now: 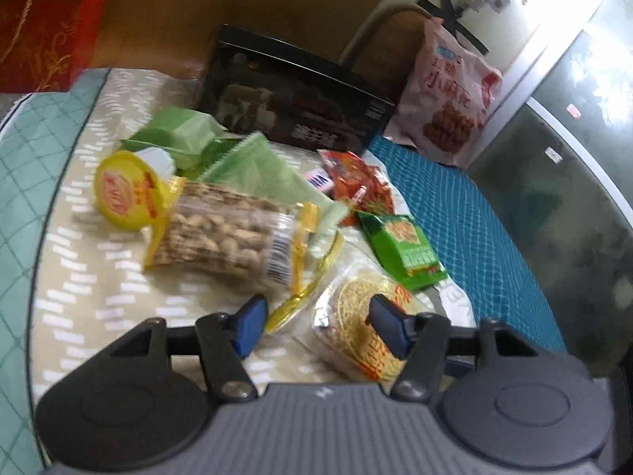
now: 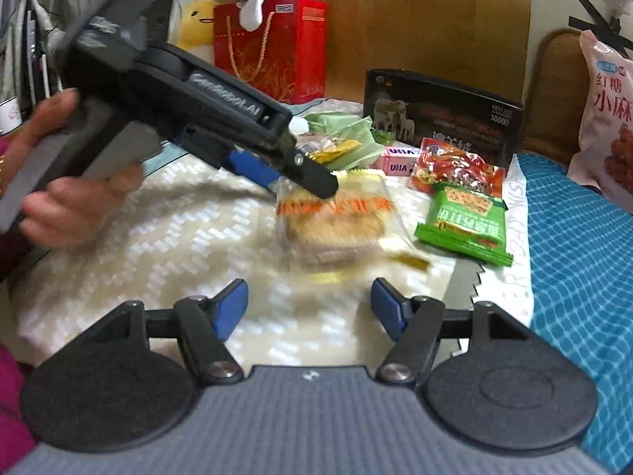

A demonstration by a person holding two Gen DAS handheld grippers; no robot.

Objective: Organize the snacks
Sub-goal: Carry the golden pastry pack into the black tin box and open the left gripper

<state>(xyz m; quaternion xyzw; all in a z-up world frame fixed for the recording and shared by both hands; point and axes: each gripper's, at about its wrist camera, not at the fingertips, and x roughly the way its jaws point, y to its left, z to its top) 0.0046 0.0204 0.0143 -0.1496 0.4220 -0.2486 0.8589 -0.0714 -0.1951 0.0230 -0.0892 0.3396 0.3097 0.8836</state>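
Note:
Snacks lie on a beige patterned cloth (image 1: pixel 79 277). In the left wrist view, a clear bag of peanuts (image 1: pixel 225 233) lies ahead of my left gripper (image 1: pixel 318 324), which is open. Its right finger overlaps a round pastry packet (image 1: pixel 356 316) without pinching it. A yellow-lidded cup (image 1: pixel 122 190), pale green packets (image 1: pixel 178 134), a red packet (image 1: pixel 360 182) and a small green packet (image 1: pixel 403 249) lie around. In the right wrist view, my right gripper (image 2: pixel 309 304) is open and empty, just short of the blurred pastry packet (image 2: pixel 336 221). The left gripper (image 2: pixel 289 176), held by a hand (image 2: pixel 59 202), hovers at the packet's far edge.
A black box (image 2: pixel 443 111) stands at the back, with a pink snack bag (image 2: pixel 609 118) to its right and a red gift bag (image 2: pixel 273 47) to its left. A pink gum pack (image 2: pixel 397 160) and a serrated plastic knife (image 2: pixel 463 281) lie near a blue quilt (image 2: pixel 573 237).

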